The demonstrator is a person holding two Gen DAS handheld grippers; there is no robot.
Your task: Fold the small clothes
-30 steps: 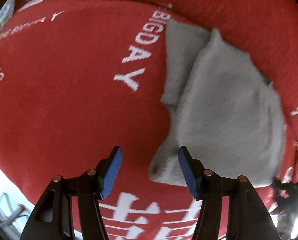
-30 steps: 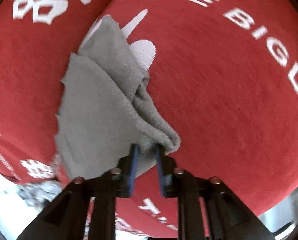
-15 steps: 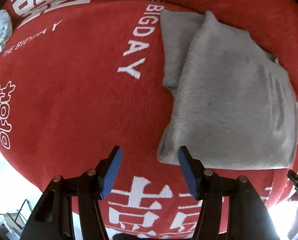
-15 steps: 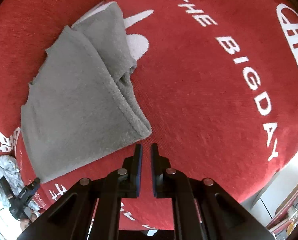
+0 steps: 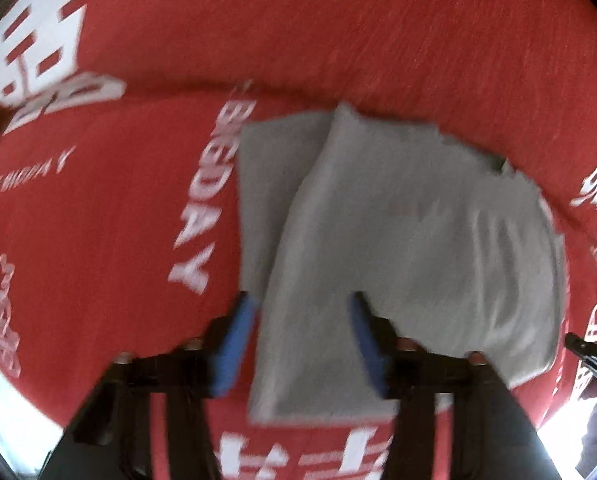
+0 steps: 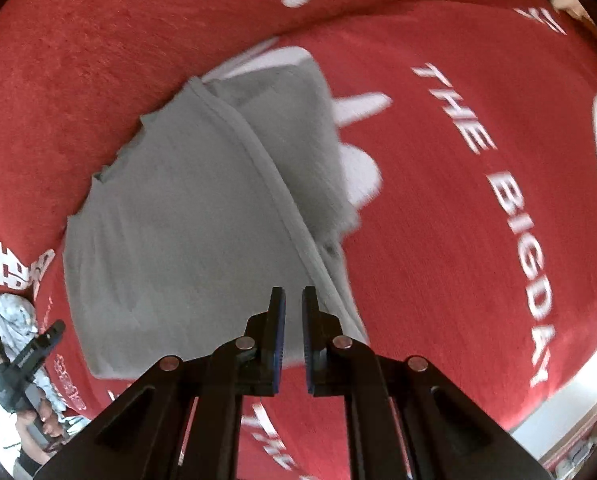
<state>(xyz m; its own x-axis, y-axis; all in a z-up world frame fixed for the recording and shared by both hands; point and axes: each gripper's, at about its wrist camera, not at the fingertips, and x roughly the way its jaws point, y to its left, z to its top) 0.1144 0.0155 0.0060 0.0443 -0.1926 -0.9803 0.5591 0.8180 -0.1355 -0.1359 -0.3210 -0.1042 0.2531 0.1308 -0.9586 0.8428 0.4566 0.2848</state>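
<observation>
Lying folded on a red cloth (image 5: 98, 240) printed with white characters and "THE BIGDAY" lettering, the grey garment (image 5: 410, 248) is sitting with one narrower layer peeking out from under a wider top layer, whose far edge is looking ragged. In the left wrist view, which is blurred, the left gripper (image 5: 300, 320) is hovering over the garment's near corner with its blue-padded jaws spread wide, one pad over the left edge of the fabric and the other over the top layer; whether they are touching the fabric is impossible to tell. In the right wrist view the right gripper (image 6: 293, 320) is poised over the near edge of the garment (image 6: 186, 220), beside a stitched hem, its jaws drawn nearly together with only a thin gap and gripping nothing.
</observation>
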